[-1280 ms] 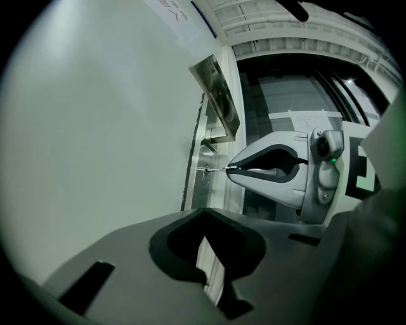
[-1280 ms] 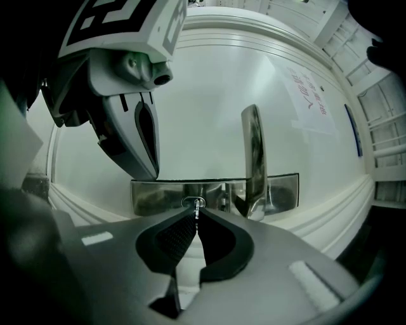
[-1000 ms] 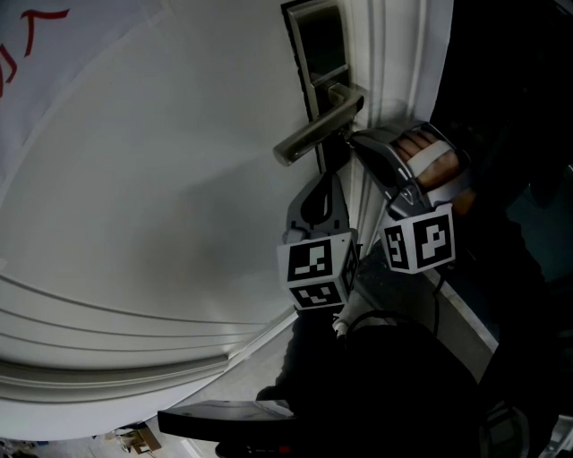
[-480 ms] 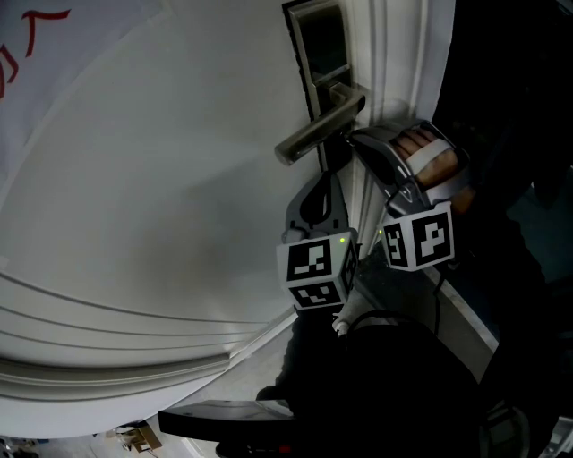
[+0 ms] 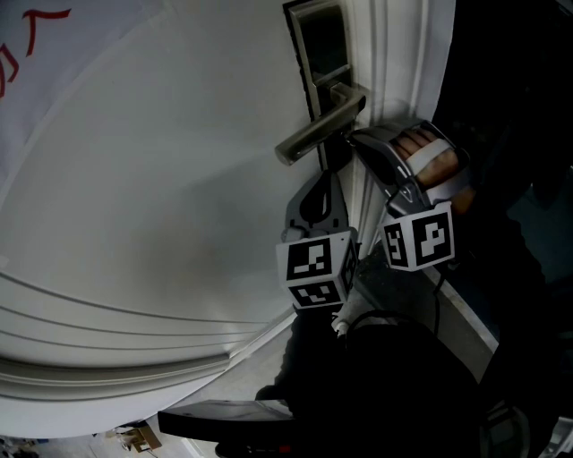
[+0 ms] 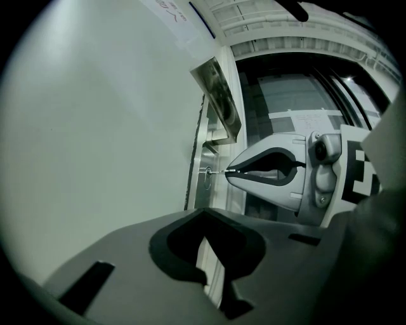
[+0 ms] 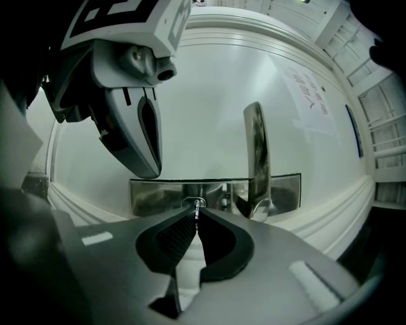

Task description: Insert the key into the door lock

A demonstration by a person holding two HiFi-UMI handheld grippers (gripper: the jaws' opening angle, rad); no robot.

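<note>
Nothing visible has moved since the earlier pictures; both grippers keep their places at the door [image 5: 161,179]. The right gripper [image 7: 196,214] has its jaws pressed together on the key [image 7: 197,206], which it pinches by the end. The key's tip reaches the keyhole [image 7: 193,203] in the metal plate [image 7: 282,190]; how deep it sits I cannot tell. From the left gripper view the key [image 6: 216,171] runs level from the right gripper [image 6: 228,171] to the keyhole [image 6: 206,171]. A hand [image 5: 431,159] grips the right gripper [image 5: 347,139] just under the handle [image 5: 318,127].

The left gripper [image 6: 204,211] has its jaws closed with nothing between them. It hangs below the handle, close to the door, and its tips [image 5: 331,177] point up toward the lock.

The door is white and smooth, with curved moulding lines low down. The white frame [image 5: 394,54] stands beside the plate, and red marks [image 5: 36,27] show at the top left corner. The room past the frame is dark.
</note>
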